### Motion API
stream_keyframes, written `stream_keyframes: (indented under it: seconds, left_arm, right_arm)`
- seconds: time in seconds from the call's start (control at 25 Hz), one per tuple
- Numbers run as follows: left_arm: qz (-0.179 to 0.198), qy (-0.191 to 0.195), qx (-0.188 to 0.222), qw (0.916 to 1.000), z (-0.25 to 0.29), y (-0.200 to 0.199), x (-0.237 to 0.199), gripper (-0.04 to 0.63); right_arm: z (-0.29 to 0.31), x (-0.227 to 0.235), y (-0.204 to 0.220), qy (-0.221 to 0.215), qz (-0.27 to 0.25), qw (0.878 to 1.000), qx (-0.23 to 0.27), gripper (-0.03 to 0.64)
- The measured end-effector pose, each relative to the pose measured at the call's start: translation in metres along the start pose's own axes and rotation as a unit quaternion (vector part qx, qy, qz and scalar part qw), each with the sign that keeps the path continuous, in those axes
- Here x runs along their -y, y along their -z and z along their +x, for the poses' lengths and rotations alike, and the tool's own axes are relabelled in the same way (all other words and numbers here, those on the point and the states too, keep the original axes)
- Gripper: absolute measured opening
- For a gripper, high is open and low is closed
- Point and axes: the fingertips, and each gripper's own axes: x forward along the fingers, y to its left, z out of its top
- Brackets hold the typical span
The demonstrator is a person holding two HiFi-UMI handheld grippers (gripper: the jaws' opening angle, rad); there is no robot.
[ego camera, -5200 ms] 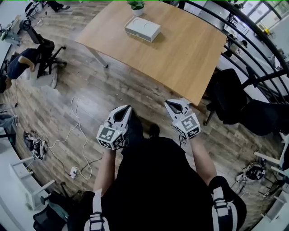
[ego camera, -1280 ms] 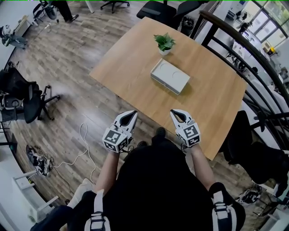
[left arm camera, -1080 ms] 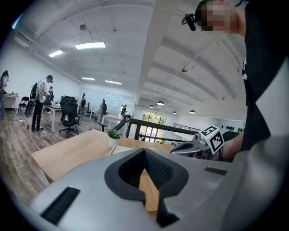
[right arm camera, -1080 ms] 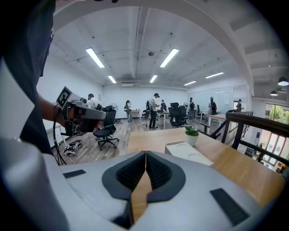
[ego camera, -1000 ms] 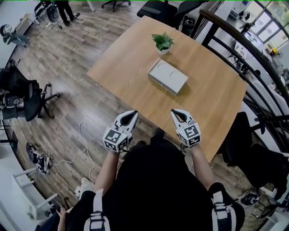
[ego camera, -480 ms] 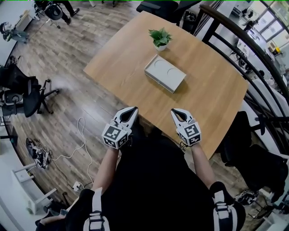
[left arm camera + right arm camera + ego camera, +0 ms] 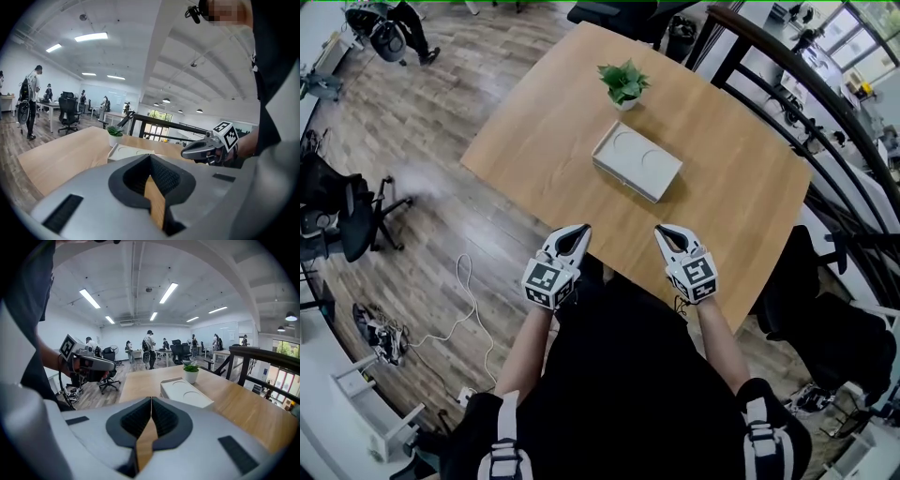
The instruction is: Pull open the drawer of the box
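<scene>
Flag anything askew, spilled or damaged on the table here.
Nothing stands out. The white box lies flat on the table, the potted plant upright beside it; the left claw and right claw are shut and empty.

We count one flat white rectangular box (image 7: 637,162), one green potted plant (image 7: 623,82), one light wooden table (image 7: 741,202), one grey left gripper (image 7: 580,228) and one grey right gripper (image 7: 660,229).

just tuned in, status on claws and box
Left claw and right claw shut, empty, at the table's near edge. Box mid-table, untouched, no drawer out. Plant beyond it; nothing in the way.
</scene>
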Motion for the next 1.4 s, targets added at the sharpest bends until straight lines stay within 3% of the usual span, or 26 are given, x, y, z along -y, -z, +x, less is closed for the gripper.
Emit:
stream_keyframes:
  seconds: [0.68, 1.04, 1.4]
  left_arm:
    - [0.010, 0.073, -0.067, 0.9950, 0.097, 0.029, -0.040, 0.023]
    - [0.012, 0.033, -0.101, 0.9943, 0.123, 0.065, -0.068, 0.025]
    - [0.016, 0.018, -0.132, 0.9909, 0.150, 0.086, -0.079, 0.043]
  right_arm:
    - [0.017, 0.040, 0.005, 0.064, 0.046, 0.996, -0.038, 0.025]
    - [0.023, 0.036, 0.005, 0.065, 0.052, 0.996, -0.044, 0.025]
    - [0.019, 0.030, 0.018, 0.062, 0.055, 0.995, -0.061, 0.025]
